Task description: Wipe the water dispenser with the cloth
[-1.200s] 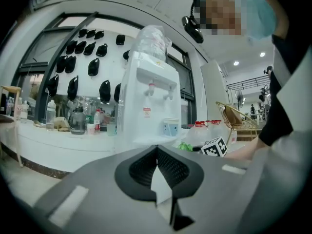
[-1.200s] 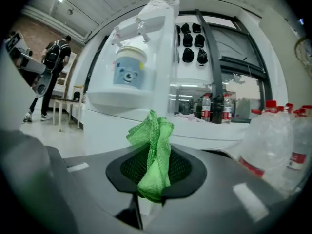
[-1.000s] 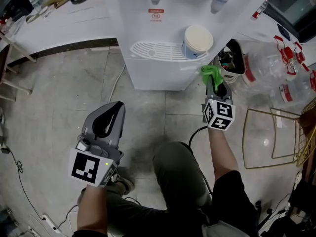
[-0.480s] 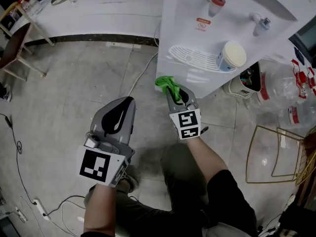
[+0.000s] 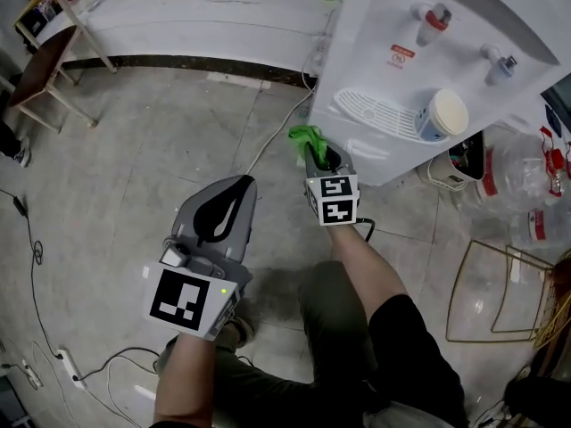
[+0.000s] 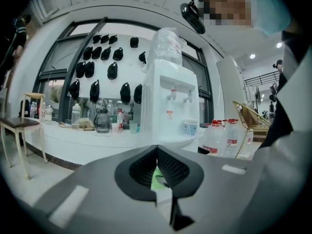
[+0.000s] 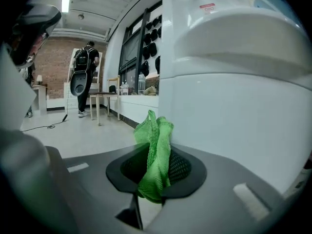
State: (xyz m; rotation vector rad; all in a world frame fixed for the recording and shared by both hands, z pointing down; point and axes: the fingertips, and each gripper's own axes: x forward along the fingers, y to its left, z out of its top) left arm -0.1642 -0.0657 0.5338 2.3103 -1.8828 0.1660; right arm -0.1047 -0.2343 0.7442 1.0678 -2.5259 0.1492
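Observation:
A white water dispenser [image 5: 428,69] stands at the upper right of the head view, with a red tap [image 5: 433,16], a blue tap [image 5: 501,61] and a drip grille [image 5: 379,114]. My right gripper [image 5: 312,145] is shut on a green cloth [image 5: 306,138], held beside the dispenser's lower left corner. In the right gripper view the green cloth [image 7: 156,152] sticks up from the jaws next to the dispenser's white side [image 7: 234,111]. My left gripper [image 5: 223,205] hangs lower left over the floor, shut and empty; its own view shows the water dispenser [image 6: 170,108] ahead.
A white cup [image 5: 443,114] sits on the drip grille. A dark bin [image 5: 466,157], water bottles [image 5: 535,176] and a gold wire rack [image 5: 504,283] stand right of the dispenser. A white counter [image 5: 196,25] runs along the top, a chair [image 5: 40,78] at left. Cables [image 5: 116,364] lie on the floor.
My right gripper carried the green cloth from the dispenser's right side, near the bin, across its front to its lower left corner. The head view swung left. My left gripper stayed shut.

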